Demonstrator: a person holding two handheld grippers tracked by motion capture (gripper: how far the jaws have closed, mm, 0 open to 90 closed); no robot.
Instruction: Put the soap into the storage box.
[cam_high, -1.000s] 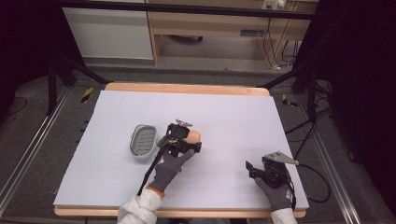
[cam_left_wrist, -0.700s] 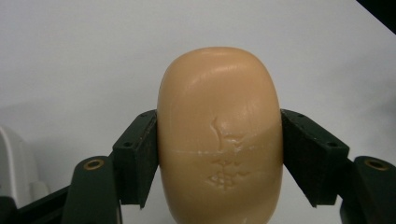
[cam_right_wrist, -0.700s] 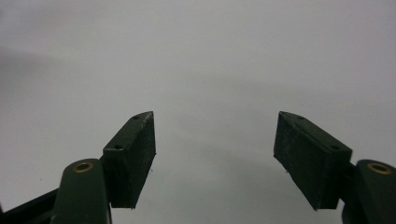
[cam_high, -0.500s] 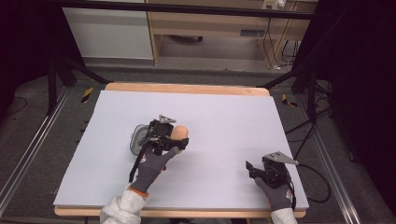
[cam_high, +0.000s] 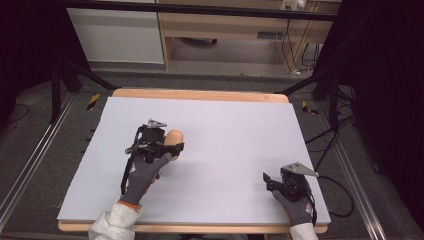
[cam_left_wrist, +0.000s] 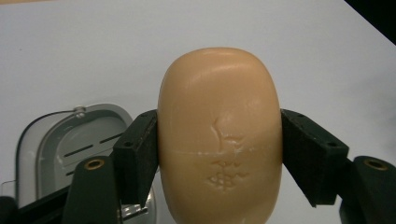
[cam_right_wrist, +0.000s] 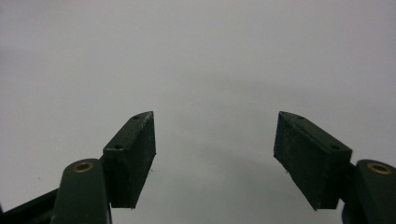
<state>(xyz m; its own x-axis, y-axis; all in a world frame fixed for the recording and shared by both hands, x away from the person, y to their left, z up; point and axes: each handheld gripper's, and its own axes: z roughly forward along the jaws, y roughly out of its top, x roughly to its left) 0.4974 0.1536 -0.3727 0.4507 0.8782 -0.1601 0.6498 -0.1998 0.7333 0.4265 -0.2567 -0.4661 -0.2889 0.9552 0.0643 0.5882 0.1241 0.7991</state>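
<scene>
The left gripper (cam_left_wrist: 219, 154) has a bar of soap (cam_left_wrist: 219, 135) clamped between its two black jaws, one pad pressed on each long side. The soap is tan, rounded, with a faint stamped mark and a hairline seam across its face. From above, the left gripper (cam_high: 159, 142) sits over the left half of the white table (cam_high: 230, 130), and the soap (cam_high: 174, 137) pokes out just beyond the jaws.

Just to the lower left of the soap in the left gripper view lies a grey soap dish (cam_left_wrist: 70, 144), a shallow tray with slots in its floor and nothing in it. From above the hand and gripper cover it. Whether the soap is lifted clear of the table or touching it, I cannot tell.

The right gripper (cam_high: 280, 182) rests near the front right corner of the table, held by a gloved hand (cam_high: 296, 205). In its own view the right gripper (cam_right_wrist: 215, 158) has its jaws wide apart, with bare white surface between them.

As I judge it, the pick-up is done: the soap is firmly held and has been brought right beside the dish. What is left is to move it over the tray, lower it in and open the jaws. The right side looks idle.
</scene>
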